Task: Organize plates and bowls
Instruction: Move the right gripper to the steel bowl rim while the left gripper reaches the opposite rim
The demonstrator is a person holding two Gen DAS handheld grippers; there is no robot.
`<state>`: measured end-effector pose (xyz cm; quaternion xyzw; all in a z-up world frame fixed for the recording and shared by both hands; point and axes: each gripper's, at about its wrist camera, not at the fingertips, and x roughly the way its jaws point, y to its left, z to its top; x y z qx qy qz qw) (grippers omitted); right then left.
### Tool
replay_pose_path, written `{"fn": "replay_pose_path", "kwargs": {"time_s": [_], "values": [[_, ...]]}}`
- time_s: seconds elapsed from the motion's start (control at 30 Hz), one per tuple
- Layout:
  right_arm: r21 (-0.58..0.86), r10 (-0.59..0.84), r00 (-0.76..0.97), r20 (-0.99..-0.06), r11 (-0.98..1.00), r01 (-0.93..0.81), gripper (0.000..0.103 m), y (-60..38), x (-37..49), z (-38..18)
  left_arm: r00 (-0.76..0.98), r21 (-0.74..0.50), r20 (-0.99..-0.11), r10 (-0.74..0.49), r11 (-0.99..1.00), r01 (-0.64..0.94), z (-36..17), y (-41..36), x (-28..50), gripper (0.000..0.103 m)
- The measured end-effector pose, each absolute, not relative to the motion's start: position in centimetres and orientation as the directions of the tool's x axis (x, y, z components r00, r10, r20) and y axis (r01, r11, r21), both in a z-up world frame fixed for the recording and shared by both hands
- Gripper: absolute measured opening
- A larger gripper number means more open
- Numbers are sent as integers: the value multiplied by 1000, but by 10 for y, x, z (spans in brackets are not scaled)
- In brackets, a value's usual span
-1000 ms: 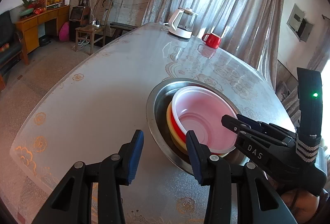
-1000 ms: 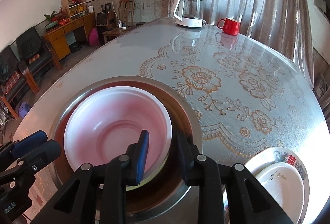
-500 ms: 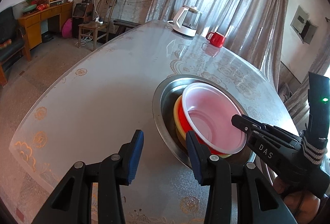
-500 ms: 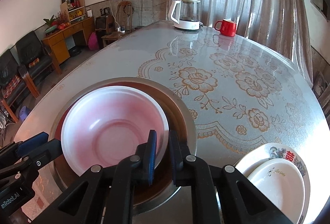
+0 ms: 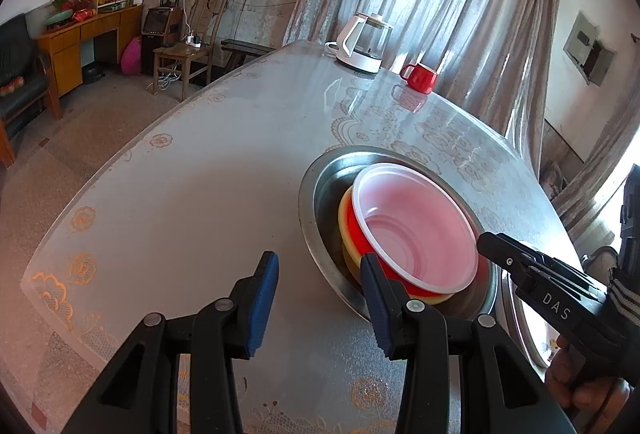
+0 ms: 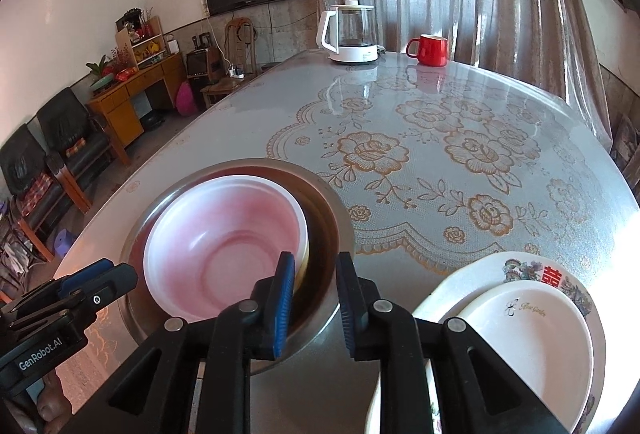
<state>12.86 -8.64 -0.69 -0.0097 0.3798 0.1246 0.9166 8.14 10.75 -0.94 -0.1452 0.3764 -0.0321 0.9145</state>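
A red bowl with a white inside (image 5: 416, 230) (image 6: 224, 250) sits nested on a yellow bowl (image 5: 345, 212) inside a wide steel basin (image 5: 312, 190) (image 6: 332, 210). Two stacked white plates (image 6: 532, 334) lie to the right of the basin. My left gripper (image 5: 318, 298) is open and empty, just left of the basin over the table. My right gripper (image 6: 314, 298) is open and empty above the basin's near right rim, its left pad close to the bowl rim. It shows at the right of the left wrist view (image 5: 532, 270).
A glass-topped table (image 6: 440, 138) with a floral cloth carries a white kettle (image 6: 352, 34) and a red mug (image 6: 430, 50) at its far end. Chairs, a wooden desk and a wall TV stand beyond the table's left edge.
My right gripper closed to a narrow gap near the bowl rim half a second ago and has opened again and drawn back a little. The bowl stays in the basin. The left gripper stays open.
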Motion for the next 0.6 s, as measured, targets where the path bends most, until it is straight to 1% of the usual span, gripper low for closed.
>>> {"fn": "replay_pose_path", "kwargs": {"time_s": [0.13,0.23,0.4,0.6], "values": [[91,224,677,-701,970,-227,20,-92,127,-8,708,-289,-687,-164,956,-58,-11,109,83,43],[94,224,673,-705,970,-224,23,-94,126,-10,709,-293,-687,-158,954,-71,-11,113,85,43],[127,241,650,-720,968,-218,23,-98,128,-15,703,-295,-693,-159,952,-76,-9,116,91,43],[161,264,629,-731,963,-216,24,-102,132,-20,681,-326,-709,-182,941,-87,-13,123,102,43]]}}
